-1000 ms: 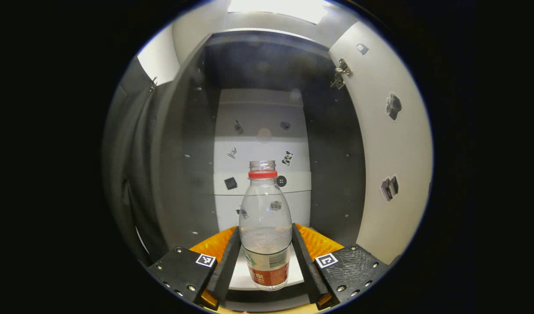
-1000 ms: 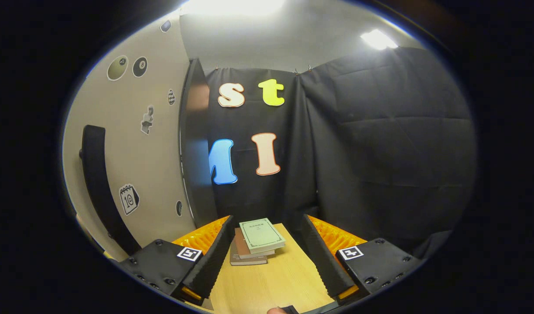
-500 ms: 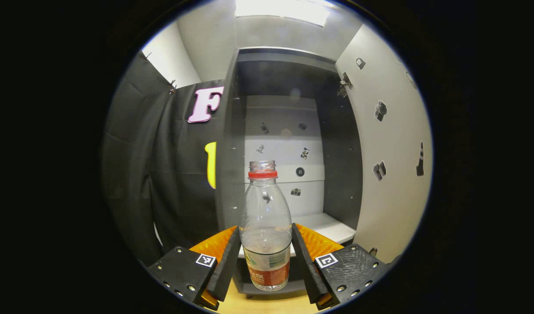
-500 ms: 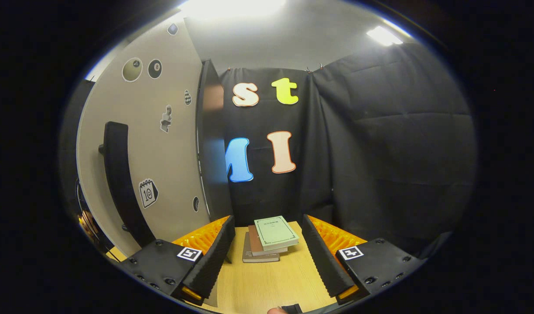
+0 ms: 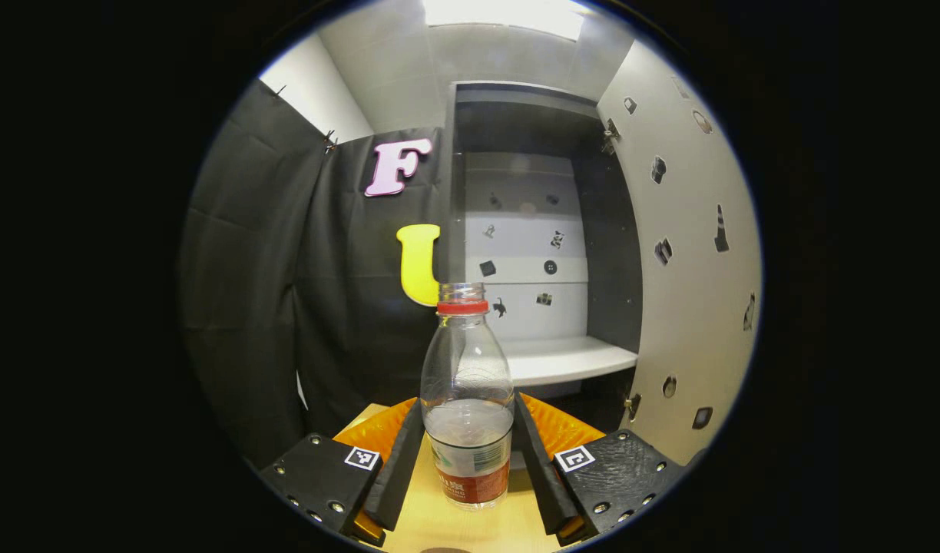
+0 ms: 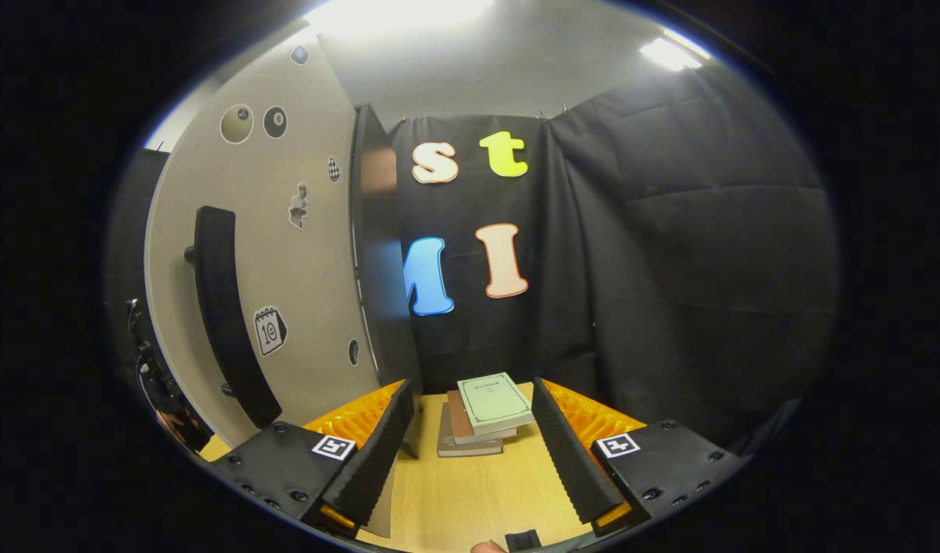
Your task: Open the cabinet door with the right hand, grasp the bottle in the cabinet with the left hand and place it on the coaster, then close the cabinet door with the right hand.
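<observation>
A clear plastic bottle [image 5: 468, 399] with a red neck ring and a red label stands upright between the fingers of my left gripper [image 5: 468, 468], which is shut on its lower body above the wooden table [image 5: 470, 526]. Behind it the cabinet [image 5: 527, 253] stands open, its white shelf [image 5: 566, 359] bare and its door [image 5: 689, 276] swung out to the right. In the right gripper view my right gripper [image 6: 474, 453] is open and holds nothing. The open door [image 6: 286, 253] with its dark bar handle [image 6: 224, 307] stands to its left.
A stack of books [image 6: 481, 415] lies on the wooden table [image 6: 470, 491] ahead of the right gripper. Black cloth walls close the booth behind and to the right. A fingertip [image 6: 488, 547] shows at the bottom edge of the right gripper view.
My left gripper has drawn back out of the cabinet with the bottle, so the shelf now lies farther off and the table shows below. The right gripper has shifted slightly away from the door.
</observation>
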The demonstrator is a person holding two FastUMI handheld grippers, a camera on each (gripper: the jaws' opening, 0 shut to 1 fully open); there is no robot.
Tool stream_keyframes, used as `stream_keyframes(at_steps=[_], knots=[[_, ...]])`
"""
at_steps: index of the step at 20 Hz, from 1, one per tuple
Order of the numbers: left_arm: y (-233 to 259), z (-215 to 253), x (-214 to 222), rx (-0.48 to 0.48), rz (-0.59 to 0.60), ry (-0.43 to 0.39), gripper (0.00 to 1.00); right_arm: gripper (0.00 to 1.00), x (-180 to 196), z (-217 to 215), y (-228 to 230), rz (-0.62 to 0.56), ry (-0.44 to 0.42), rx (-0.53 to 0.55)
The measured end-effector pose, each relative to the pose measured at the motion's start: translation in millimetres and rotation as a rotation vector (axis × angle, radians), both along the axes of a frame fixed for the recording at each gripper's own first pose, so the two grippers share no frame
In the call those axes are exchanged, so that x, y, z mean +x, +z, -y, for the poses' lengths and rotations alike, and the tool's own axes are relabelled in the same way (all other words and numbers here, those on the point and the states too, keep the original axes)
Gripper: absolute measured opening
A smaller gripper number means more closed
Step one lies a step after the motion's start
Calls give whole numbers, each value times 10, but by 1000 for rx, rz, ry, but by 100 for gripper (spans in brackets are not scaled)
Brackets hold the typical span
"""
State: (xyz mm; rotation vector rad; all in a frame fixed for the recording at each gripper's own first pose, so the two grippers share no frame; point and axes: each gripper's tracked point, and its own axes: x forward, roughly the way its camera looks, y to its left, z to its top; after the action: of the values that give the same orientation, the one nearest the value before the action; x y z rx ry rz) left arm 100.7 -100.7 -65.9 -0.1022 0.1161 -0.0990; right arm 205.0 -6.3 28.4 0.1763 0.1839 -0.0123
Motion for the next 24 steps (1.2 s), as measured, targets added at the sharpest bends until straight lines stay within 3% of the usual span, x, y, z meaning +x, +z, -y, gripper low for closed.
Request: stream_keyframes(at_steps=[11, 24], knots=[[-979, -213, -632, -70, -43, 24, 65, 98, -59, -68, -204, -29, -23, -1], [-2006, -138, -950, -14, -156, 51, 65, 98, -100, -112, -416, -88, -19, -51]])
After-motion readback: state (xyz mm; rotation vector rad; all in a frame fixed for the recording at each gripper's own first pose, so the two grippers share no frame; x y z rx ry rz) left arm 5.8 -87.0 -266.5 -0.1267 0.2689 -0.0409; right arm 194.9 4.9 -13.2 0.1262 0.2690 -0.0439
